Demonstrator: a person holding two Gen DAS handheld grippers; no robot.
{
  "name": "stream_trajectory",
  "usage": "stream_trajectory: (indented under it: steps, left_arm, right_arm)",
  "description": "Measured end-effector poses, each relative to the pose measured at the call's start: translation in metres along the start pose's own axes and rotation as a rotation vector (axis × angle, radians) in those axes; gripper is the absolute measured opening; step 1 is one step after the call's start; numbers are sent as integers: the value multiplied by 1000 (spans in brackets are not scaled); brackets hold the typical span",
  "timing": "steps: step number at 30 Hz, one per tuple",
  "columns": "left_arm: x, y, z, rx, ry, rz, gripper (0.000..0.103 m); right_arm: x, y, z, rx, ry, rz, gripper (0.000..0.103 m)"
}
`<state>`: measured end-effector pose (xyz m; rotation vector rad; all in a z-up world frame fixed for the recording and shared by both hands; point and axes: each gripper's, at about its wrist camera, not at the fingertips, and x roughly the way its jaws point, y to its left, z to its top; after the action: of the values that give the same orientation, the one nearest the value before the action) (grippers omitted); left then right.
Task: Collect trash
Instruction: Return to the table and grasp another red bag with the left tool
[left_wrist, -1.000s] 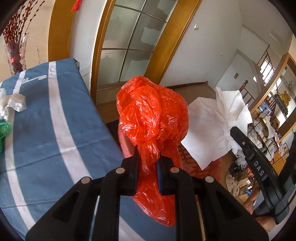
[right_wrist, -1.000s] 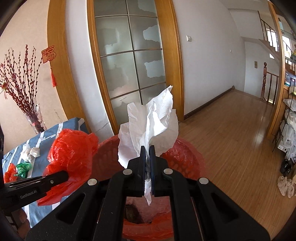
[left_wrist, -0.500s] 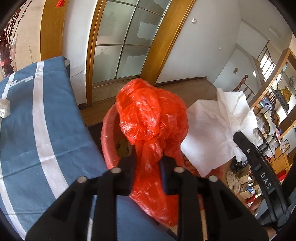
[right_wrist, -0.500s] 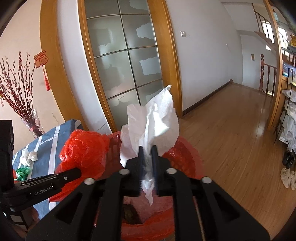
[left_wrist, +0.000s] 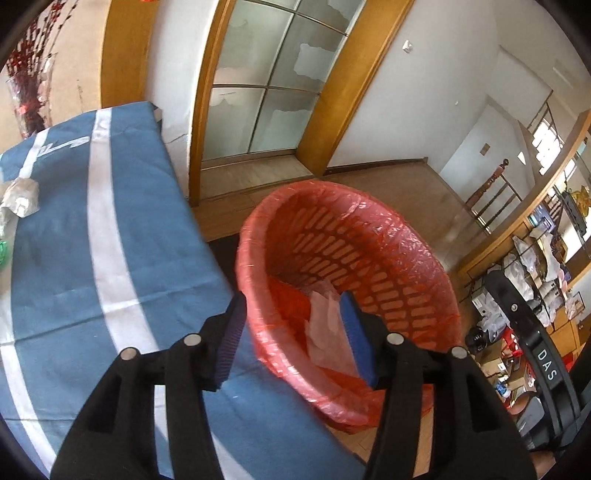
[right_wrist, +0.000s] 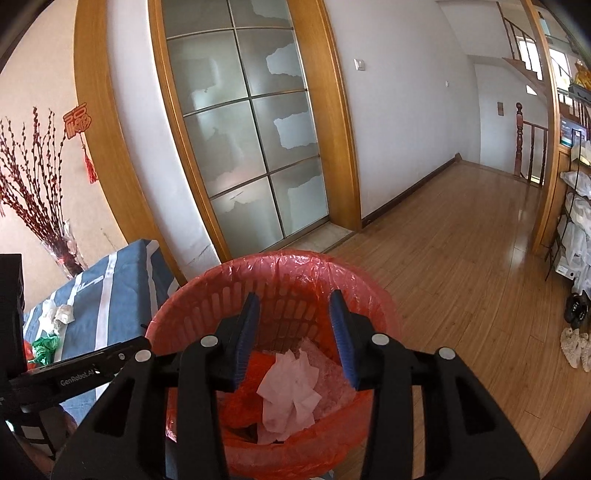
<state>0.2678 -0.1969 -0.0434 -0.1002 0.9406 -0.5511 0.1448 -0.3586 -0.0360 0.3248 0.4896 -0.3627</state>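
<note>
From the left wrist view, your left gripper hangs over the near rim of the red-lined trash basket, its jaws about half open and opening, with nothing between the pads. The basket stands on the wooden floor just beside the blue-and-white striped desk. Inside it, low down, lie a crumpled red plastic bag and a pale sheet beside it. On the desk's far left edge you can see a crumpled whitish wrapper, well apart from the basket and not yet collected.

From the right wrist view, your right gripper points down into the same basket, jaws partly open and opening, holding nothing. The white tissue lies loose at the bottom on top of the red bag, clear of both pads. More litter waits on the desk: whitish scraps and a green piece near its left end.

I judge this to be the drop step, finished for both hands. Your next move calls for lifting both grippers clear of the rim without snagging the thin liner, then swinging left to the desk and closing on the leftover scraps there.
</note>
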Motion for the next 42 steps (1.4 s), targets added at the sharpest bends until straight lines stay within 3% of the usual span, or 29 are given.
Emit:
stream_trajectory:
  steps: [20, 26, 29, 34, 37, 42]
  left_arm:
    - [-62, 78, -16, -95, -76, 165, 58]
    - [-117, 121, -31, -110, -164, 312, 58]
    - [-150, 153, -39, -133, -206, 428, 58]
    - [-185, 219, -53, -247, -205, 575, 58]
    - [-190, 256, -61, -322, -173, 596, 57]
    - [-185, 275, -67, -346, -155, 568, 56]
  right_arm:
    - [-8, 41, -9, -94, 25, 74, 46]
    - [-7, 67, -15, -130, 44, 132, 46]
    - [-7, 83, -21, -160, 60, 169, 47]
    - [-8, 111, -30, -206, 84, 231, 47]
    - [-8, 126, -35, -230, 97, 261, 47]
    - [-11, 155, -43, -286, 116, 306, 47]
